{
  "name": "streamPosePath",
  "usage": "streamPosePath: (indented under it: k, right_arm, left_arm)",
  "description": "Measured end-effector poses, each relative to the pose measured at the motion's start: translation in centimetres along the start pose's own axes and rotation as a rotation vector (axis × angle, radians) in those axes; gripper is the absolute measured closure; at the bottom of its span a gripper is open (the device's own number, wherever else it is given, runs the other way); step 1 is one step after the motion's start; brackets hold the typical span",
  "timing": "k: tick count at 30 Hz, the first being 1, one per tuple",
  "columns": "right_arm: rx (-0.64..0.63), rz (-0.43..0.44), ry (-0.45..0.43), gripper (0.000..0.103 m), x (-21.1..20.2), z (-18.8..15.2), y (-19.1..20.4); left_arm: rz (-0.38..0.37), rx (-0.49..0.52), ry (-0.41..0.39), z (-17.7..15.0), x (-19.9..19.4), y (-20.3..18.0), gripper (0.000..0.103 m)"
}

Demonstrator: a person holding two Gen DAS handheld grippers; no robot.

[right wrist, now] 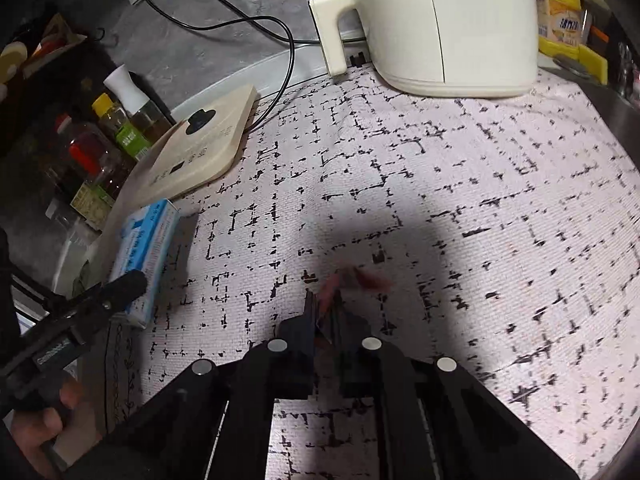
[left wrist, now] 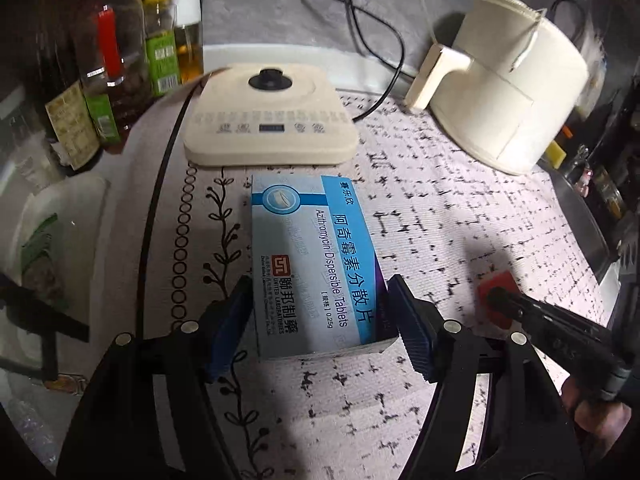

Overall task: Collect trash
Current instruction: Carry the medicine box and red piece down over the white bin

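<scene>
Glass and plastic bottles (left wrist: 120, 60) stand in a group at the far left of the counter, beside a beige appliance base (left wrist: 270, 120) with a black knob. Just in front of this base lies the blue and white medicine box (left wrist: 316, 268) on the patterned mat (left wrist: 460, 232). The left gripper (left wrist: 320, 320) has one blue pad on each long side of the box; whether the pads press it I cannot tell. To the right, the right gripper (right wrist: 324, 308) is clenched on a small red scrap (right wrist: 360, 280), blurred, just above the mat. A cream air fryer (left wrist: 512, 92) stands at the back right.
</scene>
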State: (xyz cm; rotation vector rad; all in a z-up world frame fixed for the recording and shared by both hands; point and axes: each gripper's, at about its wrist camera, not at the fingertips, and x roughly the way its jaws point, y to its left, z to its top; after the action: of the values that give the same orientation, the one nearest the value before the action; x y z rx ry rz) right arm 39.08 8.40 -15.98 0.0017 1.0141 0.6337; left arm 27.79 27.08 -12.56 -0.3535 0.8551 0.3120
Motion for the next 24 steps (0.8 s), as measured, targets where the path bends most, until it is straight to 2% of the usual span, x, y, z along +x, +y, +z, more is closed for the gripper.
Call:
streamPosePath:
  k: [7, 12, 24]
  right_arm:
    - [0.033, 0.007, -0.05, 0.095, -3.7, -1.3, -1.4]
    - [0.086, -0.02, -0.093, 0.095, -7.7, -3.3, -4.3]
    - [0.269, -0.175, -0.165, 0.095, -19.3, -10.6, -14.8]
  left_arm:
    - [-0.035, 0.038, -0.03, -0.7, -1.5, -2.7, 0.034]
    - [-0.08, 0.076, -0.032, -1.5, -2.1, -6.0, 0.034]
    - [-0.267, 0.239, 0.007, -6.0, -4.0, -19.2, 0.034]
